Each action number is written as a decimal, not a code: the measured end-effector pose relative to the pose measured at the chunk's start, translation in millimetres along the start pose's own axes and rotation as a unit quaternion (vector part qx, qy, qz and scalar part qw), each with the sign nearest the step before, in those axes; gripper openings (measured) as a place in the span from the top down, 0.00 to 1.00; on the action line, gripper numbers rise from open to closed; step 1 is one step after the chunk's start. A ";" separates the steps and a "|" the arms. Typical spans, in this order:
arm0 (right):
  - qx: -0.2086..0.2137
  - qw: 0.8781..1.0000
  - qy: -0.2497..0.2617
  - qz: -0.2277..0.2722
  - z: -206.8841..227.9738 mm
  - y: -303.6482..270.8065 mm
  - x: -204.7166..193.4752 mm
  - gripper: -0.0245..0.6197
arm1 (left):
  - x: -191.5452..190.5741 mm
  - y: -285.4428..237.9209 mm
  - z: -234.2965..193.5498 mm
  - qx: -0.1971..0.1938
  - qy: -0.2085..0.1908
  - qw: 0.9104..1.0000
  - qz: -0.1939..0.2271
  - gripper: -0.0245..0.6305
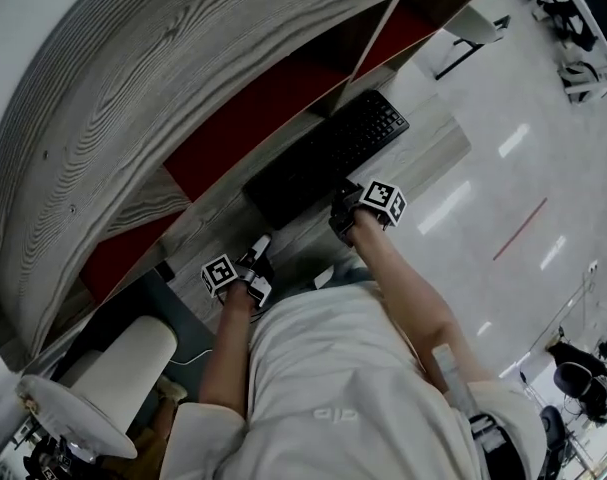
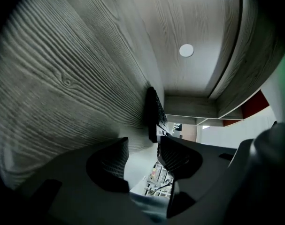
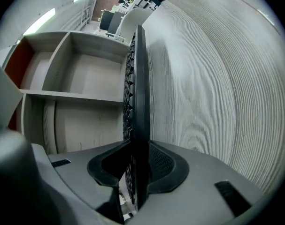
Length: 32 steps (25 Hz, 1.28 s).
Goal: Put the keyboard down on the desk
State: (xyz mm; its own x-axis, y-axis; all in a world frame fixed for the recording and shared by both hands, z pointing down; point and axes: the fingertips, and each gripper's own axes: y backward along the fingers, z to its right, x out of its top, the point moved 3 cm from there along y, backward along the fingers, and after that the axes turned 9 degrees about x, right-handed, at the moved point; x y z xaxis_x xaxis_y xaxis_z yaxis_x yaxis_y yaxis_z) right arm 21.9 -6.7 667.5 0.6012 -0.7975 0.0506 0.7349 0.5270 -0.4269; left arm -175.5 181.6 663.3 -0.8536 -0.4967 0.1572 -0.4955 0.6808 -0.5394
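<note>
The black keyboard (image 1: 328, 158) lies along the grey wood-grain desk (image 1: 438, 133), below the shelf unit. My right gripper (image 1: 345, 216) is at the keyboard's near long edge. In the right gripper view the keyboard (image 3: 136, 78) runs edge-on between the jaws, and my right gripper (image 3: 138, 161) is shut on it, pads against both faces. My left gripper (image 1: 257, 258) sits to the left of the keyboard, apart from it, near the desk's front edge. In the left gripper view my left gripper (image 2: 143, 148) stands wide open with nothing between its pads, and the keyboard's end (image 2: 152, 114) shows just ahead.
A shelf unit with red back panels (image 1: 245, 116) rises behind the desk. A white chair (image 1: 118, 378) stands at the lower left. A small white disc (image 2: 186, 50) sits on the desk surface. Glossy floor (image 1: 523, 168) lies to the right of the desk.
</note>
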 end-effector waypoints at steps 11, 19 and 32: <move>-0.061 0.998 0.013 -0.004 14.5 -7.9 -0.5 0.75 | -4.6 4.8 -9.4 0.006 0.009 1.000 0.009 0.62; -0.122 0.991 0.049 -0.010 12.7 -7.7 -0.2 0.74 | -3.5 5.2 -13.1 0.008 0.006 1.000 0.012 0.62; -0.207 0.961 0.180 -0.035 1.6 -2.2 1.8 0.65 | -1.2 10.7 -9.1 0.014 -0.014 1.000 0.016 0.62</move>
State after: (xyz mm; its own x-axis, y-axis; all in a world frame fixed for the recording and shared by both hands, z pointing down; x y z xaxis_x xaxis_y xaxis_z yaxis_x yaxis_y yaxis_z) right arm 21.8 -8.8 669.9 0.3532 -0.9157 -0.1917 0.5366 0.3662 -0.7603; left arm -181.3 194.3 664.8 -0.8638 -0.4901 0.1169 -0.4634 0.6816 -0.5663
